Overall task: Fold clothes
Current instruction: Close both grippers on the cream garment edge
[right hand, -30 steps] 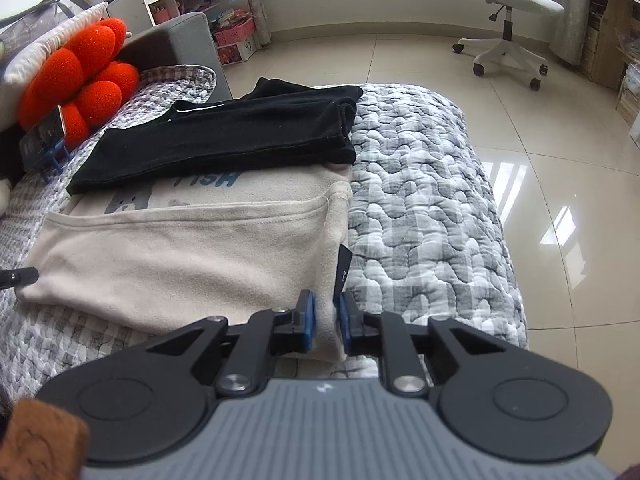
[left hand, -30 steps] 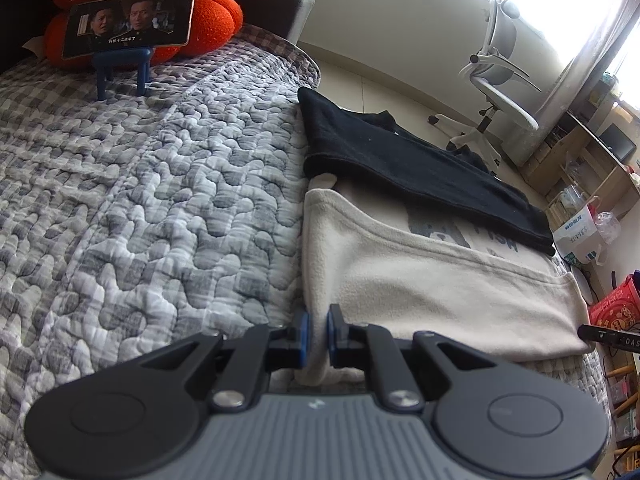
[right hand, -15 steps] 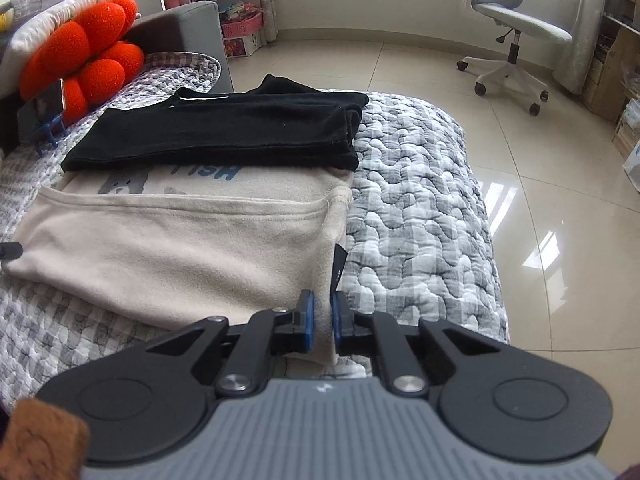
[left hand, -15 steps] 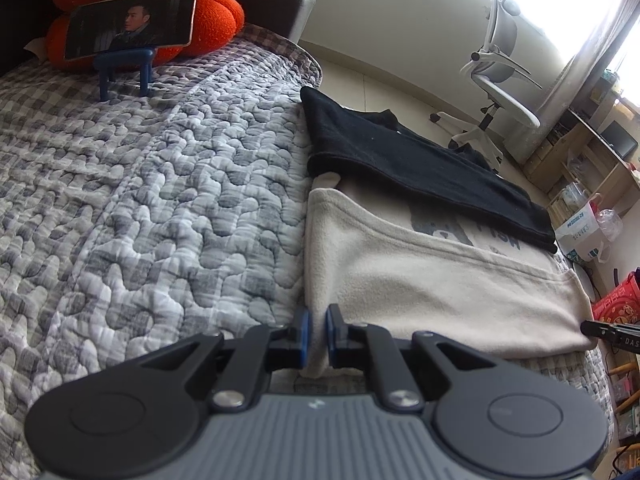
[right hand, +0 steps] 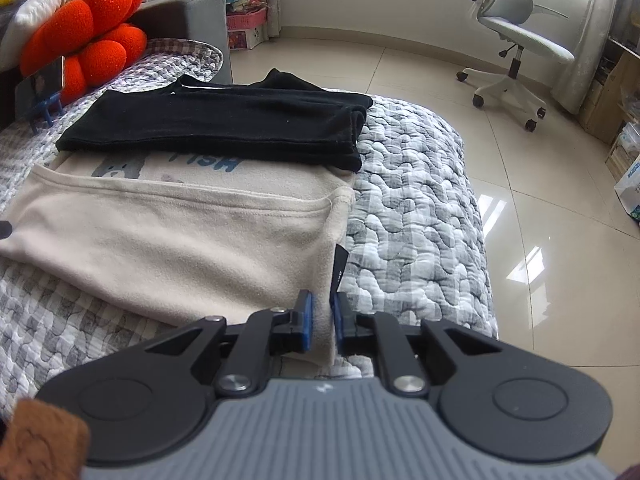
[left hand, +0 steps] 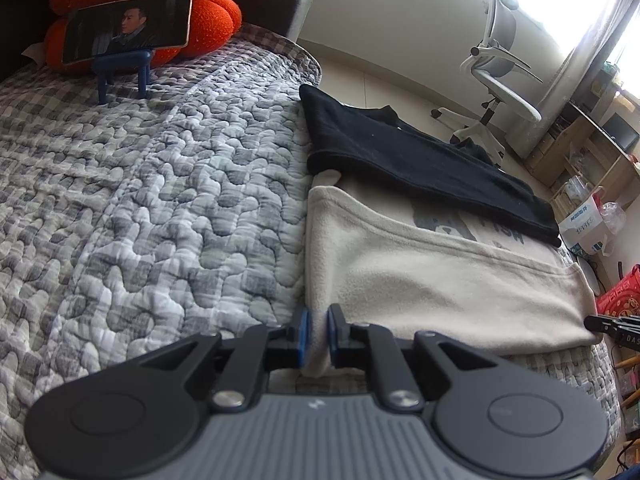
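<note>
Left gripper (left hand: 316, 334): fingers nearly closed, pinching the near left corner of the beige top (left hand: 432, 280); no change from a second ago.
Right gripper (right hand: 322, 322): fingers pinching the near right corner of the same top (right hand: 168, 248). Its jaws have just been closing, with the cloth between them throughout, and the wrist has rolled a little, so the bed (right hand: 408, 216) sits at a slightly different slant in its view.
Meaning: judged from both near corners now being held, the grasp for the next fold looks settled; lifting the near edge toward the far side seems the likely step.
Beige top: flat on the bed near its foot-side edge, lower part already doubled over the printed front.
Black garment (right hand: 224, 124): folded, lying just beyond the beige top and overlapping its far edge.
Left view only: a phone (left hand: 128, 28) on a blue stand, screen lit, before the orange cushion (left hand: 208, 12); the right gripper's tip at the frame's right edge.
Right view only: a black tag (right hand: 339, 264) at the top's right edge; the glossy floor (right hand: 540, 184) beside the bed.
Both views: a white chair (right hand: 516, 44) far off.
</note>
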Demonstrator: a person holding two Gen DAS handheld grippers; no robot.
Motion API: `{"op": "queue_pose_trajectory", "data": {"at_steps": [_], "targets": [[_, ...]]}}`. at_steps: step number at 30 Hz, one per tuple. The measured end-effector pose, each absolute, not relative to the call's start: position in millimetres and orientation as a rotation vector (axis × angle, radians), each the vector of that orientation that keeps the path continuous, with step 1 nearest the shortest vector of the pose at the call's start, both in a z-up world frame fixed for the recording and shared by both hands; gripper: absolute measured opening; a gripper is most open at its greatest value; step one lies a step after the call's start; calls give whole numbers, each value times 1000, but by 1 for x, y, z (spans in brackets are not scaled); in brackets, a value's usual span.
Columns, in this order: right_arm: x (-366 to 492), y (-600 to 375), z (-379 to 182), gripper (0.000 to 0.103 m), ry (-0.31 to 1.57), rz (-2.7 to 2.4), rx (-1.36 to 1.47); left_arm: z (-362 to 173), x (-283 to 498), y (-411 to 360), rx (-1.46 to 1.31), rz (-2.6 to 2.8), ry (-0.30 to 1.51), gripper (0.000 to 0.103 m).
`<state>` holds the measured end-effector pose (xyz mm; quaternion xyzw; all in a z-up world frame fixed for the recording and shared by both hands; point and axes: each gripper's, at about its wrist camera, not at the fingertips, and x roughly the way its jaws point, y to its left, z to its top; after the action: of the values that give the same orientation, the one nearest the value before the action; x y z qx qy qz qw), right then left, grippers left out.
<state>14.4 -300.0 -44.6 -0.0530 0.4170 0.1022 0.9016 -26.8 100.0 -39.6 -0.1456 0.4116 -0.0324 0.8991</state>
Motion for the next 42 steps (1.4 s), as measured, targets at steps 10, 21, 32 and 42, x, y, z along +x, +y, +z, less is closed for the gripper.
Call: {"op": "queue_pose_trajectory", "data": {"at_steps": [10,21,32,42], "targets": [[16,-307,-44,24,883,211,-36,-39,-25,99,-293,-73,859,11],[15,-311,-42,24,892,226,10,-39,-25,98,-287,-71,859,11],[13,-310,-43,22,906,259,7,-39,-26,94,-257,-72,858,11],[11,-318,-40,9,892,252,19,-38,-27,96,-248,-73,867,12]]}}
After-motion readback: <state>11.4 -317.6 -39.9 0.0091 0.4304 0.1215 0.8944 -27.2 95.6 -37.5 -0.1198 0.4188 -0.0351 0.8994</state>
